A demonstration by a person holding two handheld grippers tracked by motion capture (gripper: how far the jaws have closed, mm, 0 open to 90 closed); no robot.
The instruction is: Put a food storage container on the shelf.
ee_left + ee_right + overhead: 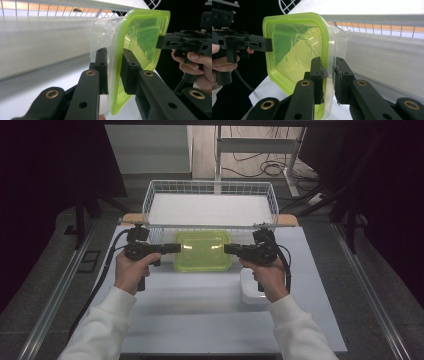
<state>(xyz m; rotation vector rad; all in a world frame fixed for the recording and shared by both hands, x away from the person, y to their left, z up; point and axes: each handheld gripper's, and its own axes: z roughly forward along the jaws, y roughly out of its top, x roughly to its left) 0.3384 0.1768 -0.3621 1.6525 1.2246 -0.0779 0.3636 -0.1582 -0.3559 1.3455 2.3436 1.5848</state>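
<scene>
A clear plastic box with a lime-green lid point(202, 251) hangs level between my two grippers, just in front of the wire basket. My left gripper point(176, 248) is shut on the box's left rim, and in the left gripper view its jaws point(115, 72) pinch the green lid edge point(140, 37) and the clear wall. From the other side my right gripper point(228, 249) is shut on the right rim, where its pads point(328, 75) clamp the lid edge point(294, 50). Each gripper view also shows the opposite gripper on the far rim point(160, 41) point(268, 44).
A white wire basket point(210, 187) with a white liner stands at the back of the pale table board point(200, 320). A second clear container point(249, 291) sits on the board under my right hand. Dark floor and rails flank the table.
</scene>
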